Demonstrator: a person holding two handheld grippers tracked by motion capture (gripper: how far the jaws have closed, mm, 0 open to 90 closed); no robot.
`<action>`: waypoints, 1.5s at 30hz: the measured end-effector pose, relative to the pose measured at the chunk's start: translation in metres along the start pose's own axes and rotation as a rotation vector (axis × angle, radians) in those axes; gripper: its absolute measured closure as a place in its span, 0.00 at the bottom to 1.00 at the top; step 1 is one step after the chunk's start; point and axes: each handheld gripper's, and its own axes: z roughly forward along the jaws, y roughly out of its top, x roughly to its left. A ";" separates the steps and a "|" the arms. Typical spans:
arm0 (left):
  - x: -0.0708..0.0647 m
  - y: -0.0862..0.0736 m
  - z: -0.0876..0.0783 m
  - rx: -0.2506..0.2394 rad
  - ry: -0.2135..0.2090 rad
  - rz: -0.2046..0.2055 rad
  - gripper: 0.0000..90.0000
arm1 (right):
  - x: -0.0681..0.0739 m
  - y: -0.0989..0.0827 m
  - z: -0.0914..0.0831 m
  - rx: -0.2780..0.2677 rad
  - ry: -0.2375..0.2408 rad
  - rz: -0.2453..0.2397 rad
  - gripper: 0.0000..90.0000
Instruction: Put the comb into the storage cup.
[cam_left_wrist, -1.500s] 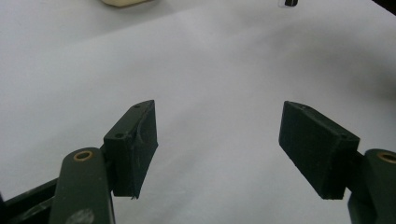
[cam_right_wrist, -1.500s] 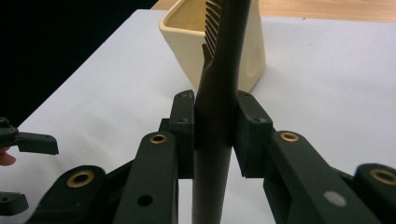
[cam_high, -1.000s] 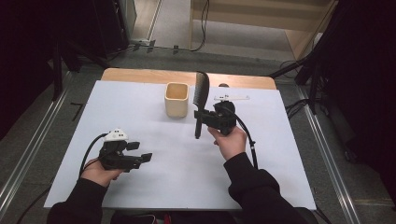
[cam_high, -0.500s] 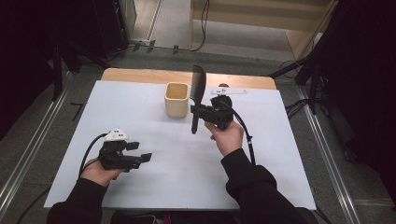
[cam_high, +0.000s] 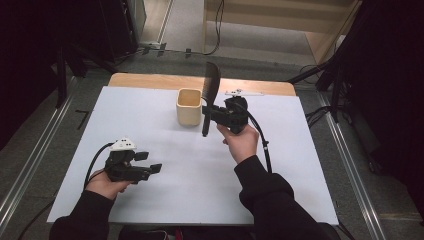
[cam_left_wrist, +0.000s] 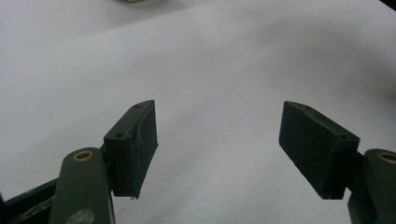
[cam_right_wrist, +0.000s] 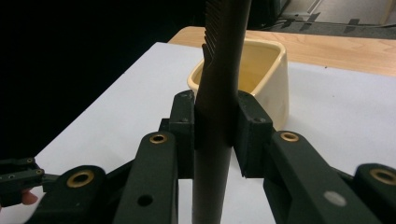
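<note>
Right gripper view: right tool (cam_right_wrist: 217, 135) clamped on a black plastic comb's (cam_right_wrist: 219, 70) handle, comb upright, teeth up, just in front of a cream square ceramic cup (cam_right_wrist: 268, 70). High view: left tool (cam_high: 150, 162) gapes wide, holding nothing, low over the white desk (cam_high: 300, 165).
</note>
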 end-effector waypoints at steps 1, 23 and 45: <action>0.000 0.000 0.000 -0.001 0.001 -0.003 0.32 | 0.001 0.001 0.000 -0.001 -0.003 -0.002 0.78; 0.002 0.000 0.001 -0.001 -0.002 -0.006 0.32 | 0.011 0.029 0.013 -0.044 -0.007 -0.005 0.78; 0.004 0.000 0.001 0.004 -0.011 -0.008 0.32 | 0.011 0.057 0.030 -0.061 -0.042 -0.016 0.78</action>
